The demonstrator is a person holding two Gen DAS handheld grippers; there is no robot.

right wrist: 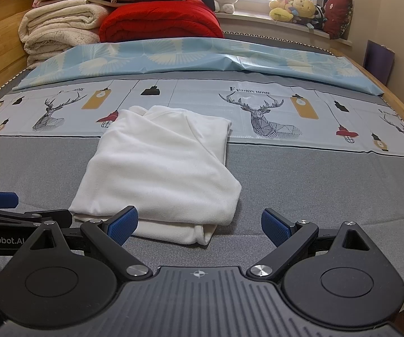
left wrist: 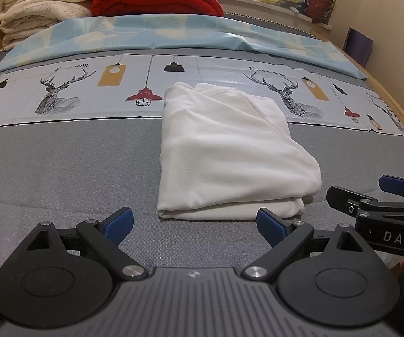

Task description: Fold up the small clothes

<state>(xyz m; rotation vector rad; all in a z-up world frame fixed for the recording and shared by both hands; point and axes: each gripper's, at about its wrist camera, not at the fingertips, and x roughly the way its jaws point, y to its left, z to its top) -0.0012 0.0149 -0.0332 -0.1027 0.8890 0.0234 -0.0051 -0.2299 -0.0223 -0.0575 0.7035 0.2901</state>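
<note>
We see the bed [left wrist: 61, 174] first: grey cover, a printed band of deer and lamps across it, a pale blue sheet [left wrist: 173, 33] beyond. At the head, stacked cream blankets [left wrist: 41, 2] beside a red quilt [left wrist: 157, 0]; plush toys [right wrist: 294, 7] line the windowsill. No baskets, bins or boxes in either view, so nothing to report as contained.

The white garment [left wrist: 224, 151] lies mid-bed, straddling the grey cover and the printed band, already doubled into a rough rectangle with layered edges at the near end. We judge it light, soft, fleecy and limp: it will sag and drag, not slide. Best hold looks like the two near corners, pinching all layers together.

Our left gripper [left wrist: 194, 226] sits just short of the near edge, jaws wide, nothing held. Our right gripper [right wrist: 199, 226] likewise wide and empty, its left pad just before the garment's near edge.
</note>
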